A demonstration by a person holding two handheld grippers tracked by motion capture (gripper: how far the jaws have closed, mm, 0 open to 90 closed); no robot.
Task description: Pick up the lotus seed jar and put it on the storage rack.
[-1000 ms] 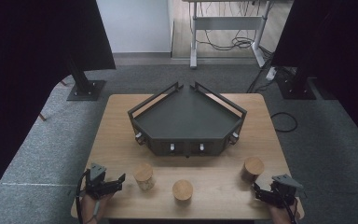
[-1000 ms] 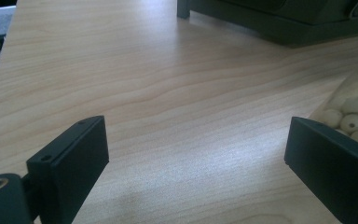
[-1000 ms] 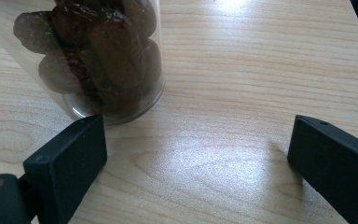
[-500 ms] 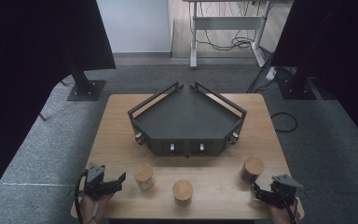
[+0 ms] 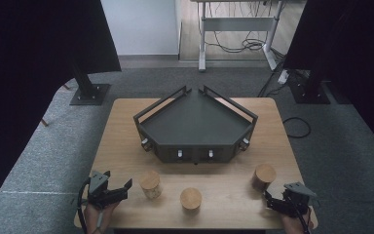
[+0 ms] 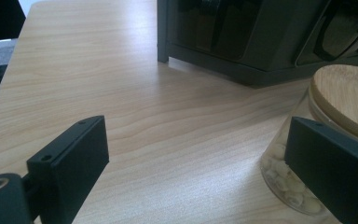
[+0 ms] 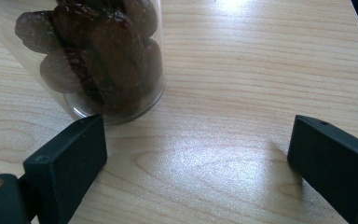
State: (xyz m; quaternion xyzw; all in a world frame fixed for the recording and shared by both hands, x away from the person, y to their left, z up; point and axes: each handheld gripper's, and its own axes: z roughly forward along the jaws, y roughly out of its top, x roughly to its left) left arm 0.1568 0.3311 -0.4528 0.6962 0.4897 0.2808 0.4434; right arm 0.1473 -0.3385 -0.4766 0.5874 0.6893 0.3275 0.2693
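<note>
Three glass jars with wooden lids stand along the table's near side: a left jar (image 5: 150, 183) of pale nuts, a middle jar (image 5: 191, 199), and a right jar (image 5: 264, 176) of dark dried fruit. My left gripper (image 5: 118, 187) is open near the front left corner, pointing right, a little short of the left jar. In the left gripper view that jar (image 6: 340, 102) stands just past the right jaw, with nothing between the jaws. My right gripper (image 5: 271, 201) is open just in front of the right jar. In the right gripper view this jar (image 7: 100, 51) stands beyond the left jaw.
A dark angular tray (image 5: 195, 123) with low rails fills the table's middle and back, its front face carrying small knobs. The wooden table (image 5: 126, 141) shows bare wood at left. Black stands and cables lie on the grey carpet behind.
My left gripper has edged slightly toward the left jar. The right gripper and all three jars have kept their places.
</note>
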